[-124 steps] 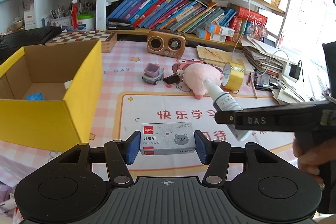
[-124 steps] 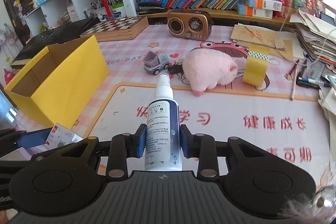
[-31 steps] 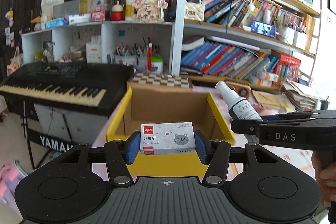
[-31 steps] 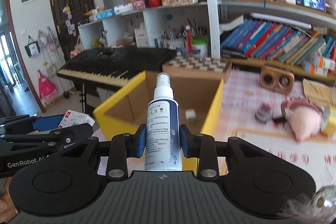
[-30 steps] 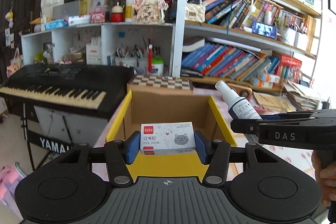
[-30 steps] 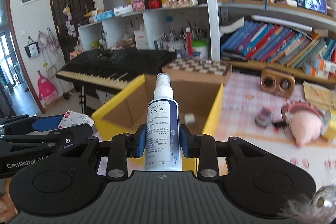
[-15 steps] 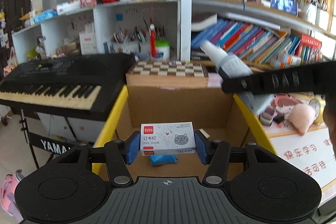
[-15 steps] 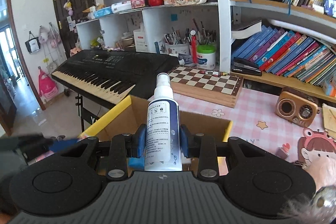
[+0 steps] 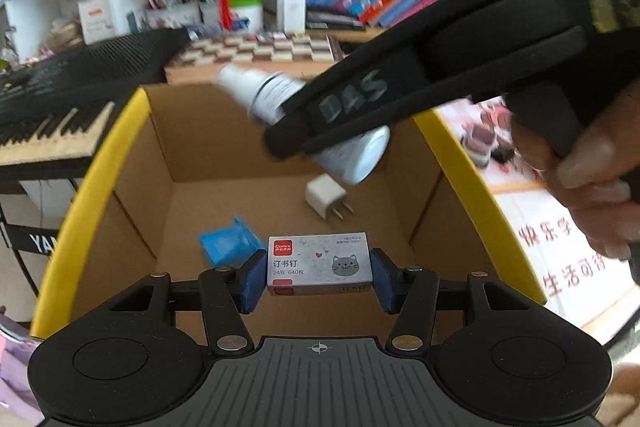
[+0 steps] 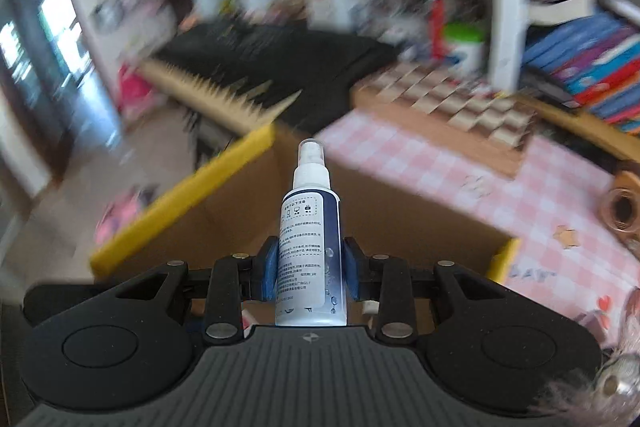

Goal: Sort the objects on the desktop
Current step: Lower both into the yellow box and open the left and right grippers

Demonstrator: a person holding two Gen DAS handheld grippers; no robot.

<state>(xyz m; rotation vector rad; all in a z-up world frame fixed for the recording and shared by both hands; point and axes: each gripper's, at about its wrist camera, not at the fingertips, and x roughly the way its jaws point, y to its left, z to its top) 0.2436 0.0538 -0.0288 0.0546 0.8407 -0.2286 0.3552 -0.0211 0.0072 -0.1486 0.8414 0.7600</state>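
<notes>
My left gripper [image 9: 319,273] is shut on a grey staple box [image 9: 319,269] with a cat drawing, held over the open yellow cardboard box [image 9: 100,167]. My right gripper [image 10: 308,271] is shut on a white spray bottle [image 10: 310,247]. In the left wrist view the right gripper reaches in from the right above the box, with the spray bottle [image 9: 352,157] tilted over the box's inside. On the box floor lie a white plug adapter [image 9: 325,195] and a blue packet [image 9: 226,241].
A black keyboard [image 9: 60,95] stands left of the box. A chessboard [image 9: 264,49] lies behind it under bookshelves. The pink checked tablecloth [image 10: 460,179] and a printed mat [image 9: 568,259] lie to the right, with a toy car [image 9: 480,147] on the mat.
Both grippers have moved forward and tipped down over the yellow box. The right gripper with the spray bottle has swung in above the box's inside. The right view is blurred by motion.
</notes>
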